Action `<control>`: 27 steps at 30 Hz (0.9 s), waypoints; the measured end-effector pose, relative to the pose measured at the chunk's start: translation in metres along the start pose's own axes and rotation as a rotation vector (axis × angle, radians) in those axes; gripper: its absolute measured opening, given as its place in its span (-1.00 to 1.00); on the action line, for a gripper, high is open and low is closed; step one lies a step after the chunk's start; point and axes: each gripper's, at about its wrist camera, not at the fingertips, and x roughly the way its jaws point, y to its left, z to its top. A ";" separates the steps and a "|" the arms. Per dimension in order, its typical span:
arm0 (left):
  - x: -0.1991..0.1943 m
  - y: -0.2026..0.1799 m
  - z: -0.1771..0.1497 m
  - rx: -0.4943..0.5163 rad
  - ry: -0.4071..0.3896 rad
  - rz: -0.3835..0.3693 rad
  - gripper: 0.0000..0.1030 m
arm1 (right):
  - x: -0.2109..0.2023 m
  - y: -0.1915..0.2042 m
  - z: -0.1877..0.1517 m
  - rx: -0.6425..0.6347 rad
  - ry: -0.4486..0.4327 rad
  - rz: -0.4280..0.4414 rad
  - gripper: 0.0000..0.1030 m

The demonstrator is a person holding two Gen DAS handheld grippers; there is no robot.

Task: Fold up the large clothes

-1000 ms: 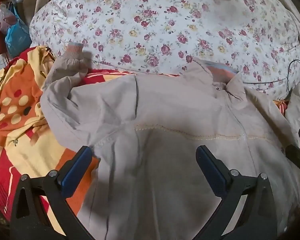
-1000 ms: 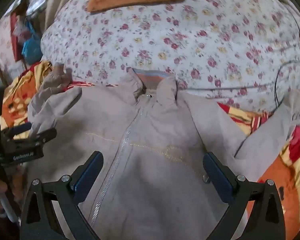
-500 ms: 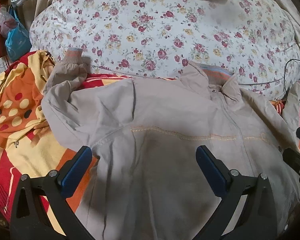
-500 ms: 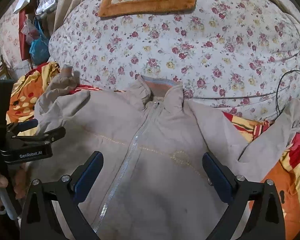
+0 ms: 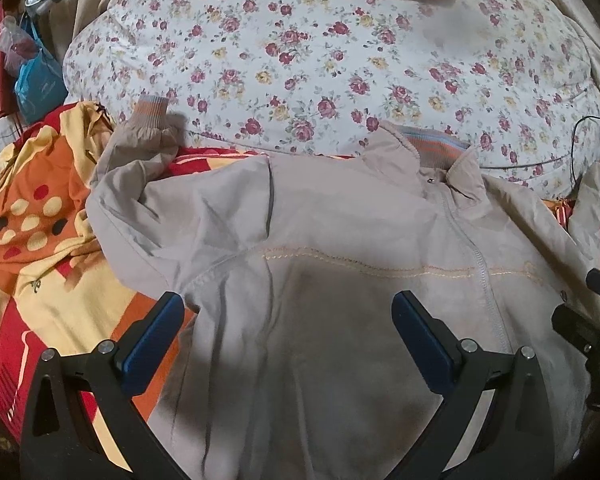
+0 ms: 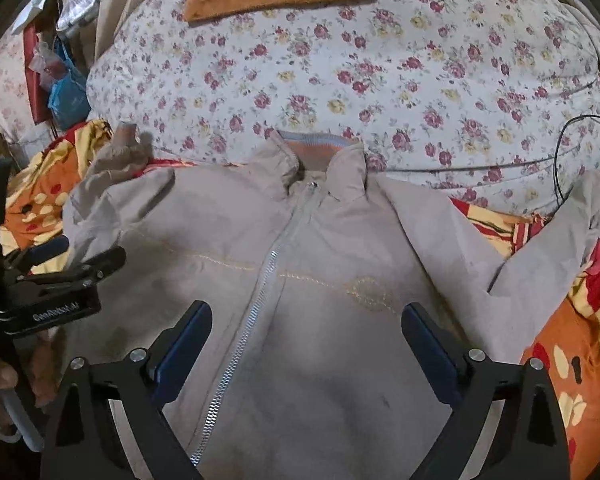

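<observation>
Both views pulled back slightly since earlier frame; beige zip-front fabric jacket (image 6: 300,280) unmoved, flat on bed, collar toward floral quilt (image 6: 340,80). Left gripper (image 5: 288,332), right gripper (image 6: 306,332) spread, empty. Soft, limp, light; grasp sleeve cuffs.
</observation>
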 end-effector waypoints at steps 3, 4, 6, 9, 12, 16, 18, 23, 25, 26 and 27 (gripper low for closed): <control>0.002 0.000 0.000 -0.003 0.007 0.000 1.00 | 0.007 -0.005 0.001 -0.007 0.004 0.010 0.88; 0.002 0.000 0.000 -0.003 0.007 0.001 1.00 | 0.009 -0.006 0.002 0.000 0.006 0.016 0.88; 0.003 -0.001 0.000 -0.001 0.010 0.002 1.00 | 0.005 -0.005 -0.001 -0.004 0.021 -0.006 0.88; 0.003 -0.001 0.000 -0.001 0.008 0.004 1.00 | 0.002 -0.004 -0.001 -0.025 0.024 -0.032 0.88; 0.002 -0.001 0.000 -0.002 0.006 0.005 1.00 | 0.003 0.001 -0.004 -0.051 0.018 -0.044 0.85; 0.002 0.000 -0.001 -0.001 0.005 0.007 1.00 | 0.004 0.002 -0.007 -0.063 0.000 -0.047 0.85; 0.002 0.000 -0.001 -0.002 0.004 0.007 1.00 | 0.004 0.001 -0.007 -0.067 -0.009 -0.069 0.87; 0.003 0.000 -0.002 0.001 0.004 0.016 1.00 | 0.006 -0.004 -0.005 -0.048 0.000 -0.080 0.88; 0.004 -0.001 -0.002 0.003 0.007 0.017 1.00 | 0.009 -0.004 -0.005 -0.038 0.006 -0.085 0.88; 0.005 -0.001 -0.003 0.005 0.008 0.020 1.00 | 0.010 -0.004 -0.006 -0.034 0.011 -0.090 0.88; 0.005 -0.001 -0.003 0.006 0.009 0.022 1.00 | 0.012 -0.004 -0.005 -0.031 0.019 -0.093 0.88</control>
